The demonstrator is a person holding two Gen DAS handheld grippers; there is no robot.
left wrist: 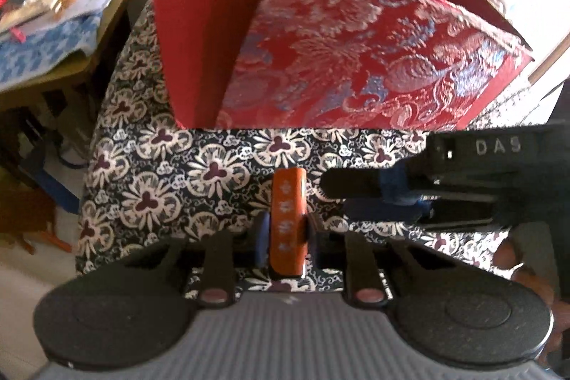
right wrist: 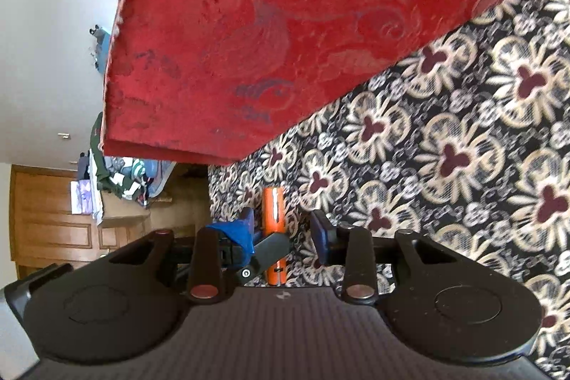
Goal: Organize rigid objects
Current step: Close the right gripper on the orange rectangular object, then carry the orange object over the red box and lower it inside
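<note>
A slim orange bar point(left wrist: 287, 219) with white characters stands between the blue pads of my left gripper point(left wrist: 285, 230), which is shut on it. Beneath it lies a dark floral cloth point(left wrist: 171, 173). Just beyond, a red brocade box point(left wrist: 356, 52) sits on the cloth with its plain red lid raised. My right gripper point(left wrist: 335, 198) comes in from the right, its tips a little short of the bar. In the right wrist view the bar point(right wrist: 273, 209) shows in the gap of my right gripper point(right wrist: 285, 227), whose pads stand slightly apart without touching it. The left gripper's finger point(right wrist: 270, 246) crosses the bar there, and the box point(right wrist: 249, 41) fills the top.
The floral cloth point(right wrist: 463, 130) covers a table whose left edge drops to the floor. A side table point(left wrist: 53, 66) piled with papers stands at the far left. Wooden cabinets point(right wrist: 53, 223) and a heap of clothes point(right wrist: 124, 173) lie beyond the table edge.
</note>
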